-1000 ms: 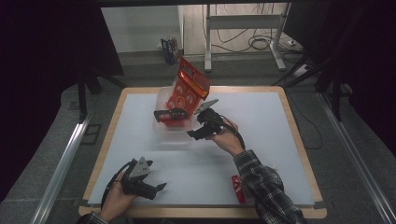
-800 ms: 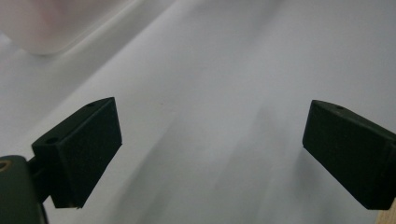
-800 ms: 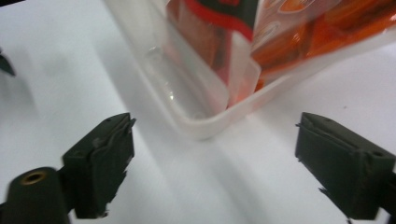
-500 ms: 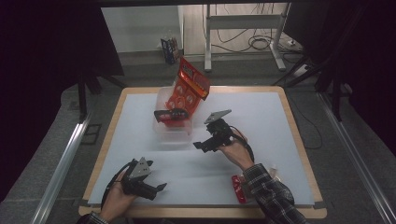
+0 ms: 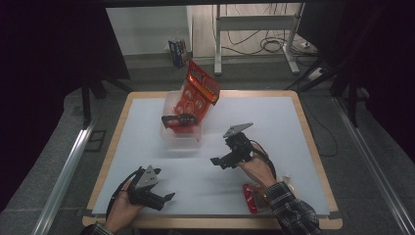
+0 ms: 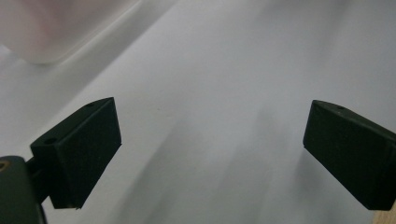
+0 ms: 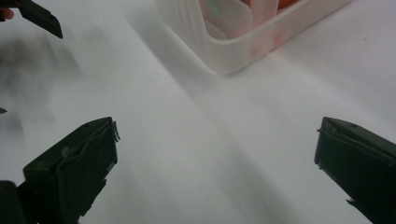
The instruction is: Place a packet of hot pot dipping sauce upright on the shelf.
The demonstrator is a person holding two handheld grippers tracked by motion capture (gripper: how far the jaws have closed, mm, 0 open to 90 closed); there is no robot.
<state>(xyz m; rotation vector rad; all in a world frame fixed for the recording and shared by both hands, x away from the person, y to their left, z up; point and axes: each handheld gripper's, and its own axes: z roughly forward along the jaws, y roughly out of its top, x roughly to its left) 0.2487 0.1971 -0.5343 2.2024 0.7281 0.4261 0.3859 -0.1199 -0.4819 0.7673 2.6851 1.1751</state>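
Both claws wide, holding nothing
The clear bin [image 5: 182,137] with the red packet [image 5: 198,93] sits just beyond the right gripper [image 5: 220,161]; the left gripper [image 5: 164,199] hovers nearer the table's [image 5: 293,127] edge.

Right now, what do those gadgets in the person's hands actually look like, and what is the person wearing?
Both are black handheld tools. The left gripper and the right gripper each carry a grey three-cornered plate on top and trail a black cable. Each has two blocky black jaws with flat pads. The right arm wears a dark plaid sleeve.
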